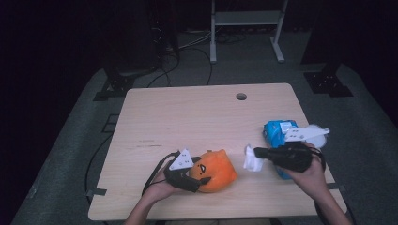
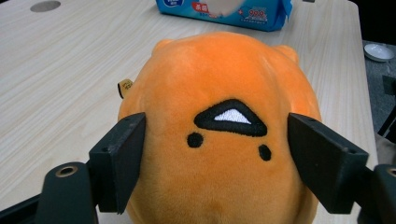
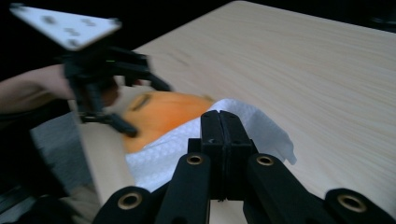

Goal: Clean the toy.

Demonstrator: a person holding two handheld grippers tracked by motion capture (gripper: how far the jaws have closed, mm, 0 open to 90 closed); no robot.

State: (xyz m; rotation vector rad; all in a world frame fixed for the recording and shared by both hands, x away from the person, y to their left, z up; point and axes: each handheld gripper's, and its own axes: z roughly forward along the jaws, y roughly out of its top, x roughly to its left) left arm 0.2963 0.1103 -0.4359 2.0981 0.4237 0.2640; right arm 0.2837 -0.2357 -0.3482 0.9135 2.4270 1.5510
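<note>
Orange plush toy (image 1: 215,169) near-left on tabletop (image 1: 197,112), clamped at both sides by left gripper (image 1: 199,180). Right gripper (image 1: 256,152), pressed shut pinching white tissue (image 1: 252,161), just right of toy, pointing left toward it.

The light wooden tabletop (image 1: 187,117) carries an orange plush toy (image 1: 217,169) between the left claw's (image 1: 197,180) jaws and a blue wipes pack (image 1: 274,133) behind the right claw (image 1: 256,152).

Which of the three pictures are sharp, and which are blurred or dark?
High view: dim, dark surroundings, lit table. Left gripper view: bright and sharp on the orange plush toy. Right gripper view: motion-blurred, especially the left gripper; the white wipe is soft.
</note>
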